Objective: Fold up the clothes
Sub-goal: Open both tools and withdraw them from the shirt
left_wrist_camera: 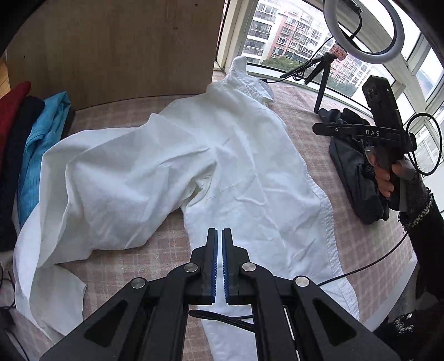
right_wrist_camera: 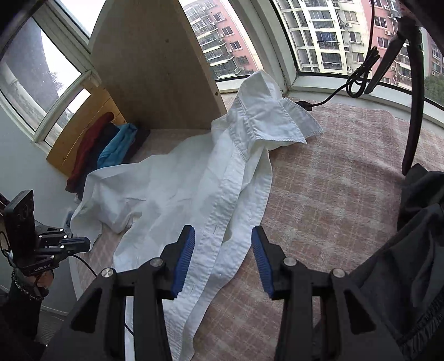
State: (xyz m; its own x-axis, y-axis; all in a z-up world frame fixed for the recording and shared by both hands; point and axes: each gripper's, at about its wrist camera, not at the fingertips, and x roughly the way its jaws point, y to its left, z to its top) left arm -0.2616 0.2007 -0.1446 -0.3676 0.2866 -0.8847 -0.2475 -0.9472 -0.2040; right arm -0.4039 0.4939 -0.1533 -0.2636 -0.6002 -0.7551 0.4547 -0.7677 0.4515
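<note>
A white collared shirt [left_wrist_camera: 216, 155] lies rumpled on the pink checked cloth [left_wrist_camera: 319, 133], collar toward the window, one sleeve bunched to the left. My left gripper [left_wrist_camera: 219, 236] hovers above the shirt's lower part, its blue-padded jaws nearly together with nothing between them. The shirt also shows in the right wrist view [right_wrist_camera: 194, 188], button placket running toward me. My right gripper [right_wrist_camera: 223, 238] is open, its jaws on either side of the placket strip, a little above it. The right gripper is held in a hand at the right of the left wrist view [left_wrist_camera: 371, 133].
A wooden panel [left_wrist_camera: 116, 50] stands at the back. Folded red, dark and blue clothes [left_wrist_camera: 36, 144] are stacked at the left. A dark garment [left_wrist_camera: 355, 177] lies at the right. A ring light [left_wrist_camera: 363, 25], small tripod [left_wrist_camera: 322, 77] and cables stand by the window.
</note>
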